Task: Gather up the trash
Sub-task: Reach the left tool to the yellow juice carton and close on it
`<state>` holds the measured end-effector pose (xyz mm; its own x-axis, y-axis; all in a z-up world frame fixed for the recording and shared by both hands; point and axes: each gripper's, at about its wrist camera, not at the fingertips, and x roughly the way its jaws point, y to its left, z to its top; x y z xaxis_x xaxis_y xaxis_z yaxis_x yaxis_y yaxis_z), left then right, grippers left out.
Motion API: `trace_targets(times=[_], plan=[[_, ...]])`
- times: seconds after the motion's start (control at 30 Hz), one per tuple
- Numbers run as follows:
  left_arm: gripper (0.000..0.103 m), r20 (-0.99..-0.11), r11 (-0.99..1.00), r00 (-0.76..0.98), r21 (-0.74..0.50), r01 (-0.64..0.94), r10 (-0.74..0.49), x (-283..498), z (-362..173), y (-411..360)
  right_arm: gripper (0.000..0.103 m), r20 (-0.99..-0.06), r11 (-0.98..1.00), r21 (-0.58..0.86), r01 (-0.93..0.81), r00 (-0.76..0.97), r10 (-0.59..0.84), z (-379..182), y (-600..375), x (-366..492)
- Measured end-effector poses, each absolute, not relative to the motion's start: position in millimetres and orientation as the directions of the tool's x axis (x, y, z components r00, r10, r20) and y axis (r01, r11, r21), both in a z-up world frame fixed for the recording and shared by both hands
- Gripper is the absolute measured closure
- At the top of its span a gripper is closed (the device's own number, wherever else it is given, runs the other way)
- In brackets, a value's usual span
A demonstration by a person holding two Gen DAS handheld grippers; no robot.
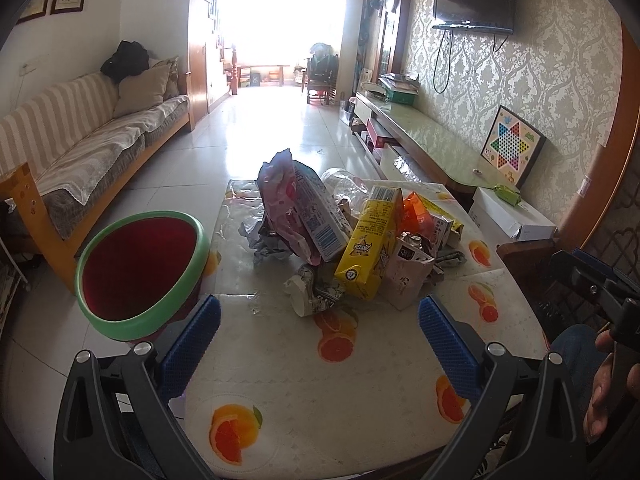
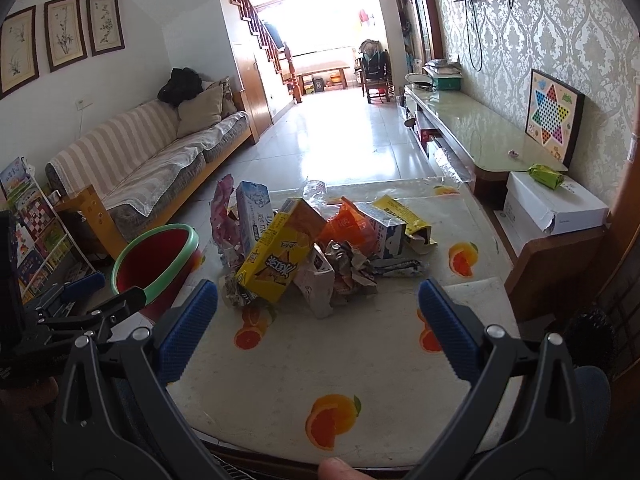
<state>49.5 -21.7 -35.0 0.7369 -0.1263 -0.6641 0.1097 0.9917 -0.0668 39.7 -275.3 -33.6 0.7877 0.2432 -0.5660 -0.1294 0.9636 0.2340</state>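
Jaws spread wide before crumpled, colourful trash pile point(image 1: 352, 236).

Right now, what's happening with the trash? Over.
Left tool open, empty. Right tool open, empty. Trash pile untouched on table; red bin beside it. Nothing in the way.

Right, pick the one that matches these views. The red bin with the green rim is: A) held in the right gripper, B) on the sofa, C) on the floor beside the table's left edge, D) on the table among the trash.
C: the red bin stands on the floor off the left edge of the table, empty, while the trash pile is still on the tabletop.
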Motion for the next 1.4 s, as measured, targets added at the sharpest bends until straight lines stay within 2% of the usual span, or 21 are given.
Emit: trace_targets(times=[0.23, 0.37, 0.57, 0.67, 0.77, 0.8, 0.83, 0.97, 1.03, 1.2, 1.4], plan=[[0.008, -0.73, 0.961, 0.646, -0.053, 0.27, -0.222, 122, -57, -66, 0.004, -0.576, 0.957, 0.286, -0.058, 0.788, 0.22, -53, -309, 44], [0.008, -0.788, 0.952, 0.583, -0.014, 0.304, -0.198, 164, -84, -87, 0.004, -0.582, 0.957, 0.288, -0.029, 0.789, 0.199, -59, -321, 43], [0.009, -0.863, 0.956, 0.475, -0.033, 0.291, -0.174, 197, -119, -96, 0.004, -0.589, 0.952, 0.306, 0.019, 0.789, 0.173, -67, -342, 43], [0.025, -0.876, 0.958, 0.455, -0.024, 0.286, -0.157, 202, -127, -99, 0.004, -0.597, 0.947, 0.319, 0.043, 0.785, 0.165, -72, -352, 45], [0.031, -0.888, 0.965, 0.432, -0.049, 0.259, -0.161, 206, -132, -95, 0.004, -0.606, 0.942, 0.331, 0.057, 0.778, 0.166, -78, -358, 48], [0.043, -0.89, 0.967, 0.428, -0.05, 0.25, -0.157, 209, -134, -93, 0.004, -0.609, 0.941, 0.334, 0.059, 0.775, 0.168, -80, -358, 49], [0.047, -0.892, 0.967, 0.423, -0.054, 0.247, -0.158, 208, -135, -92, 0.004, -0.612, 0.94, 0.336, 0.059, 0.772, 0.171, -82, -358, 50], [0.053, -0.89, 0.964, 0.417, -0.08, 0.253, -0.184, 205, -135, -88, 0.004, -0.621, 0.945, 0.323, 0.044, 0.764, 0.177, -84, -352, 51], [0.063, -0.887, 0.961, 0.42, -0.085, 0.263, -0.193, 201, -132, -87, 0.004, -0.628, 0.948, 0.315, 0.037, 0.757, 0.179, -85, -348, 52], [0.068, -0.864, 0.954, 0.448, -0.11, 0.278, -0.23, 184, -116, -84, 0.004, -0.638, 0.955, 0.295, 0.018, 0.748, 0.182, -86, -339, 52], [0.069, -0.822, 0.95, 0.499, -0.147, 0.276, -0.273, 154, -90, -70, 0.004, -0.64, 0.965, 0.258, -0.042, 0.741, 0.203, -82, -320, 59]])
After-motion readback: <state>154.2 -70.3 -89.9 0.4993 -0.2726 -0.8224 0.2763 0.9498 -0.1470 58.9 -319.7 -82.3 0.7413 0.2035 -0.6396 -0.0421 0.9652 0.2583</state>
